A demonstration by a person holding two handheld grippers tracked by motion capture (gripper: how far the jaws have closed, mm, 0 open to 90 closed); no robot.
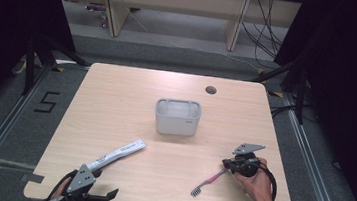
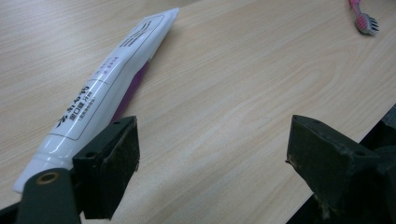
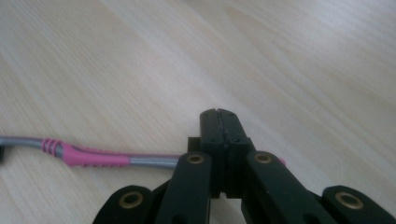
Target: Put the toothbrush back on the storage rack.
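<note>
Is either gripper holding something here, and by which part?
The right gripper is shut on the toothbrush, gripping its handle end. The left gripper is open beside the toothpaste tube, holding nothing.

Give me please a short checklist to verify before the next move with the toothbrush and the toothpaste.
1. Right tool shut on the toothbrush: ok, its jaws are pressed together across the handle's end.
2. Toothbrush lifted off the table: cannot tell; in the high view the head looks to lie on the wood.
3. Left tool open: ok, its jaws stand wide apart.
4. Toothpaste tube between the left tool's jaws: not ok, it lies beside the left jaw, outside the gap.
5. Grey holder upright and apart from both tools: ok.
</note>
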